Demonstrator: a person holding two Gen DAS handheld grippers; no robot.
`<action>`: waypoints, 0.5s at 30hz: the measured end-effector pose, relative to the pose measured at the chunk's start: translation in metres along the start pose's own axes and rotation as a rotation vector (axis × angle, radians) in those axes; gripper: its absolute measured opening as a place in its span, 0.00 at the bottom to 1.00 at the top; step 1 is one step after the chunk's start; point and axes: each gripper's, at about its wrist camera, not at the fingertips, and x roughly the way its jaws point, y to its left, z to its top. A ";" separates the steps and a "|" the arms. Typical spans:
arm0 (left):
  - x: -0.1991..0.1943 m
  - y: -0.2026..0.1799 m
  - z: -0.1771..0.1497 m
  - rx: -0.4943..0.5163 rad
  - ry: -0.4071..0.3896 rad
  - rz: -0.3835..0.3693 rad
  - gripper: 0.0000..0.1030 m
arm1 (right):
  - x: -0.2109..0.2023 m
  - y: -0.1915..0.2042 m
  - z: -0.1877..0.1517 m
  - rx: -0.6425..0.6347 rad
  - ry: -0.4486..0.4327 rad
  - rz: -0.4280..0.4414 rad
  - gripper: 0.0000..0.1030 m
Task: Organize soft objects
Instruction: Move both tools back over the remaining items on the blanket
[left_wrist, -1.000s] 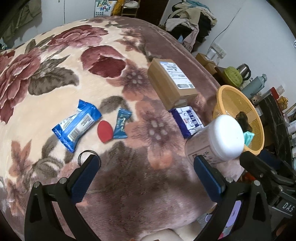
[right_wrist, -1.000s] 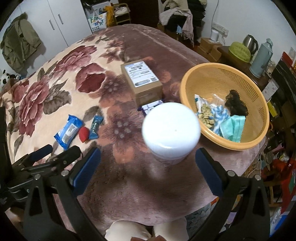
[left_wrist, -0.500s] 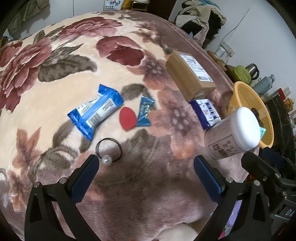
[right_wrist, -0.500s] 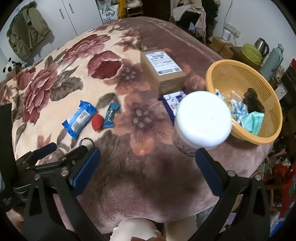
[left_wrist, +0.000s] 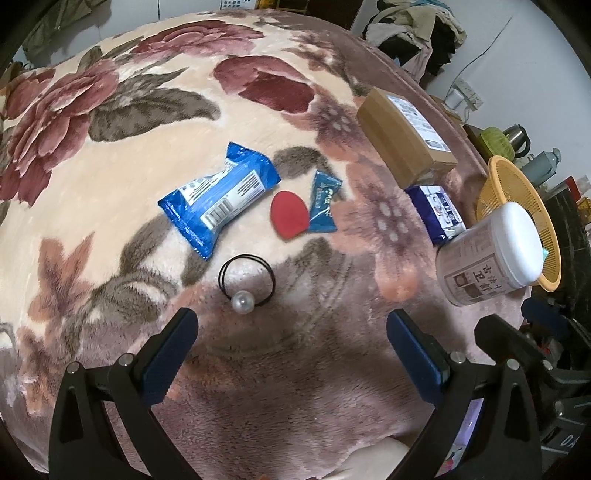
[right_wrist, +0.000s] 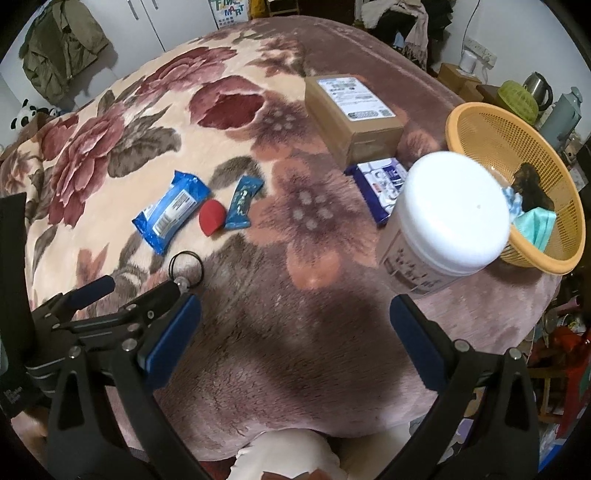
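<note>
On the floral blanket lie a big blue snack packet (left_wrist: 218, 198) (right_wrist: 171, 211), a red sponge (left_wrist: 289, 217) (right_wrist: 211, 222), a small blue sachet (left_wrist: 324, 202) (right_wrist: 243, 202), a black hair tie with a pearl bead (left_wrist: 246, 280) (right_wrist: 186, 268) and a dark blue tissue pack (left_wrist: 436, 212) (right_wrist: 380, 184). My left gripper (left_wrist: 291, 334) is open and empty, just short of the hair tie; it also shows in the right wrist view (right_wrist: 136, 288). My right gripper (right_wrist: 295, 323) is open and empty, in front of a white-lidded jar (right_wrist: 443, 218) (left_wrist: 491, 254).
An orange basket (right_wrist: 476, 122) (left_wrist: 496, 173) with soft items stands at the right edge, behind the jar. A cardboard box (right_wrist: 352, 110) (left_wrist: 404, 138) lies behind the tissue pack. The blanket's front edge drops off close below both grippers. Kettles and clutter stand at far right.
Both grippers have drawn back and to the left. The hair tie has come into view ahead of the left gripper. The jar has shifted to the right in both views.
</note>
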 end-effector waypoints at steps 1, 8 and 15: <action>0.000 0.001 0.000 -0.001 0.001 0.001 0.99 | 0.001 0.001 -0.001 -0.001 0.003 0.001 1.00; 0.006 0.009 -0.003 -0.010 0.009 0.008 0.99 | 0.008 0.005 -0.004 -0.004 0.019 0.006 1.00; 0.015 0.023 -0.010 -0.029 0.031 0.017 0.99 | 0.018 0.007 -0.008 -0.004 0.036 0.012 1.00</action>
